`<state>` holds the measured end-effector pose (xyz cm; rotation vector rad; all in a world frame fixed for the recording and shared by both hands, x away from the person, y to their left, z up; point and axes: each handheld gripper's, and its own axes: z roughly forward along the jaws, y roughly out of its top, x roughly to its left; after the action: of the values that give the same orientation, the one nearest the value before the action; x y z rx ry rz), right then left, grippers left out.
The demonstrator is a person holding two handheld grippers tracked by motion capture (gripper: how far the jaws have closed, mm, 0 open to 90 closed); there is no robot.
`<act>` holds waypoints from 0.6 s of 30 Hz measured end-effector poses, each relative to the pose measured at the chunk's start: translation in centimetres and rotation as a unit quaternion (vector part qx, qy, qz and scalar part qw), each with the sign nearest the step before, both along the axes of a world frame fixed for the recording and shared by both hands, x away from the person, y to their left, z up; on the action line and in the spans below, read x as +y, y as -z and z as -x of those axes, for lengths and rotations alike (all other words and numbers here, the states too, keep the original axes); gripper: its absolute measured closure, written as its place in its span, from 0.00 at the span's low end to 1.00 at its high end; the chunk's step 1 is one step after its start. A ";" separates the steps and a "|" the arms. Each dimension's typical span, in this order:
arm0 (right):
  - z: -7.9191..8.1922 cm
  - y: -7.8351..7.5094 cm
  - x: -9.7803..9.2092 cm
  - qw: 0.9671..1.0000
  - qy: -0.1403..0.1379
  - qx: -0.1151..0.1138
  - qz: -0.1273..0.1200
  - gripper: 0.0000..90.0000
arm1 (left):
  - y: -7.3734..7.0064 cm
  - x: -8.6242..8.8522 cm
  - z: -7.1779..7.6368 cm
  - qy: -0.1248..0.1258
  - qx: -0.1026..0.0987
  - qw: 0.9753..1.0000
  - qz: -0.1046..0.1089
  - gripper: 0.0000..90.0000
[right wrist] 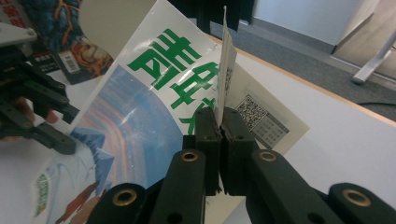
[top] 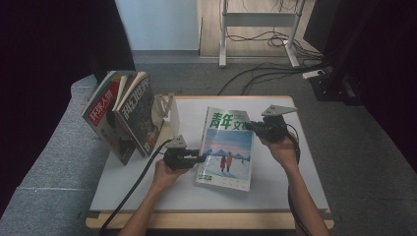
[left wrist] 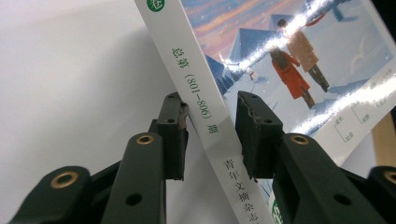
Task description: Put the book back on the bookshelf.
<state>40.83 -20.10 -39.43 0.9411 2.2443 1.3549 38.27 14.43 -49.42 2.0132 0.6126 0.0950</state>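
A magazine (top: pixel 227 147) with a snowy cover and green title lies in the middle of the white table (top: pixel 147 191). My left gripper (top: pixel 199 158) is at its left edge. In the left gripper view (left wrist: pixel 211 135) the jaws stand open on either side of the white spine (left wrist: pixel 205 116). My right gripper (top: pixel 248 126) is at the magazine's far right corner, shut (right wrist: pixel 219 126) on the edge of the front cover (right wrist: pixel 226 70), which stands up thin between the jaws. A page with a QR code (right wrist: pixel 261 119) shows beneath it. The left gripper (right wrist: pixel 70 128) also appears there, farther off.
Several books (top: pixel 123 115) lean upright against a white stand (top: pixel 169 115) at the table's far left. A black cable (top: pixel 133 187) trails from the left gripper over the front edge. Beyond the table are desk legs (top: pixel 223 34) and floor cables (top: pixel 275 69).
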 end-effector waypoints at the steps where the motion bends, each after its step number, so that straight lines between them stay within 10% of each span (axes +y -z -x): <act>1: 0.1 0.0 0.2 1.000 -0.004 -0.002 0.003 0.95 | 0.1 0.1 0.3 -0.002 -0.005 1.000 0.000 0.72; 18: 0.8 0.4 -0.7 0.999 -0.019 0.011 -0.024 0.94 | -0.1 1.7 2.7 0.018 -0.031 0.999 0.021 0.78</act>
<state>40.04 -20.75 -39.83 0.9383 2.2659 1.4261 35.61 16.08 -49.33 1.9727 0.5351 0.1216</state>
